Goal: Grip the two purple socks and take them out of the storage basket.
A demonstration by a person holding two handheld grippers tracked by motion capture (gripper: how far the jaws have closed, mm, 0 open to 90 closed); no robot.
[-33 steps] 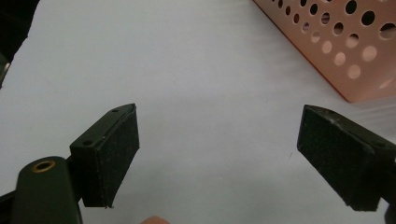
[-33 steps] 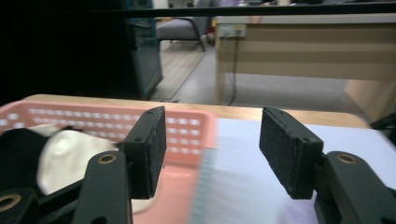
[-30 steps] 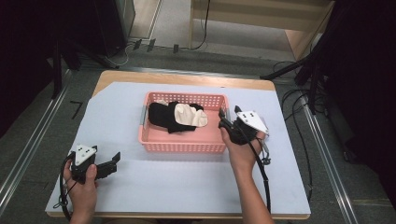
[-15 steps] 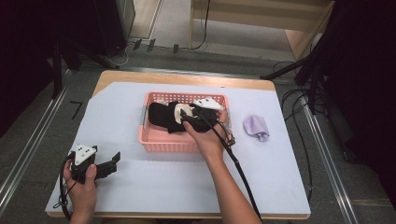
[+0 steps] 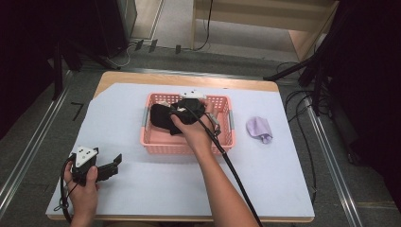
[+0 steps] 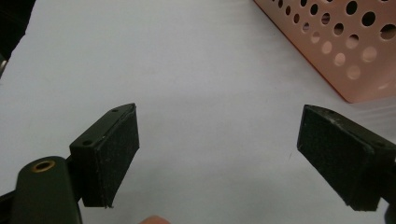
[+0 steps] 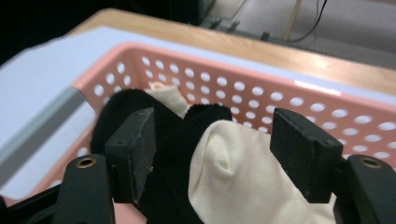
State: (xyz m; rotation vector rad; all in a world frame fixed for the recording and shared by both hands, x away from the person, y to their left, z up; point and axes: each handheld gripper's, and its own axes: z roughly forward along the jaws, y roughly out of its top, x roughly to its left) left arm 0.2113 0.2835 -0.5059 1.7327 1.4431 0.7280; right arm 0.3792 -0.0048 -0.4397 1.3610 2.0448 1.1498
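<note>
A pink perforated basket (image 5: 189, 149) stands mid-table with a black cloth (image 5: 161, 118) and a cream cloth (image 7: 243, 172) in it. My right gripper (image 5: 178, 109) is inside the basket, just above these cloths. In the right gripper view its jaws (image 7: 212, 121) stand wide apart and have just been opening. The cream cloth and the black cloth (image 7: 177, 140) lie between them, and the pads do not press on either. My left gripper (image 5: 113, 165) rests at the table's front left, open, with only bare white table cover (image 6: 201, 70) between its pads.
A small lilac cloth (image 5: 259, 128) lies on the white cover to the right of the basket. The basket's corner (image 6: 345, 46) lies ahead and to the right of the left gripper. The right gripper's cable (image 5: 227, 156) trails along the forearm.
The right hand has moved left from beside the basket's right end to over the cloths inside it. The lilac cloth is now uncovered on the table. The left hand has stayed put.
</note>
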